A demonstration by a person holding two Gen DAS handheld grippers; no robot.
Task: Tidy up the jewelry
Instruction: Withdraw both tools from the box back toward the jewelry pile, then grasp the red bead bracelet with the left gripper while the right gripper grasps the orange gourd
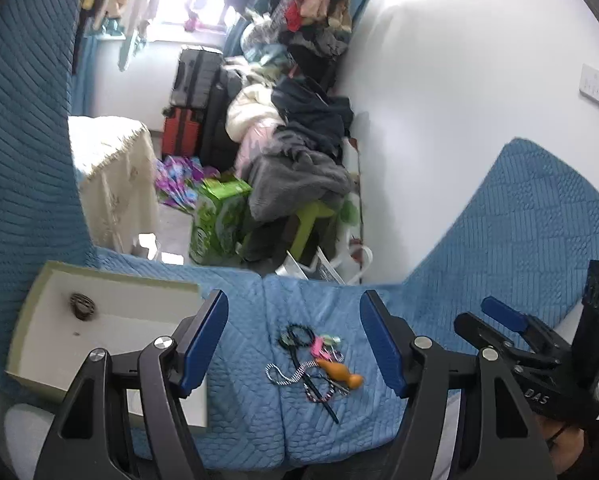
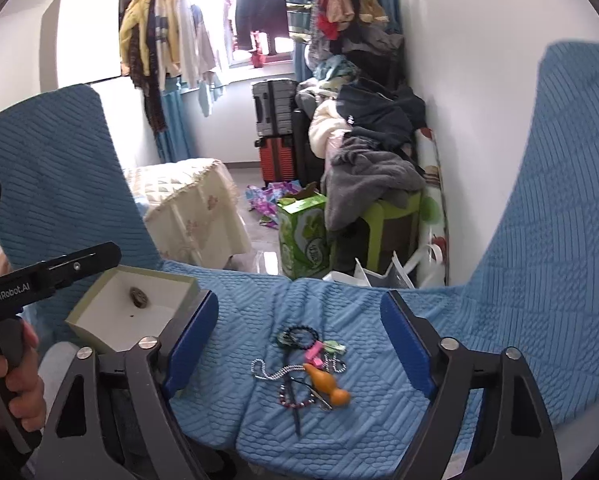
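left gripper (image 1: 293, 344) held low, jaws wide, empty | right gripper (image 2: 299, 344) level beside it, jaws wide, empty | jewelry pile (image 1: 313, 364) – one heap, lower centre on blue sofa cover (image 1: 243, 400), between the fingers | one open box (image 1: 31, 320) lower left – one dark ring-like piece (image 1: 82, 306) inside

You're in a lived-in home bedroom: blue quilted sofa cover (image 2: 379, 420), clothes on a rail (image 2: 171, 40) by the window, stacked suitcases (image 2: 273, 128), laundry heap (image 2: 371, 152) against the wall, wall socket (image 1: 595, 84).
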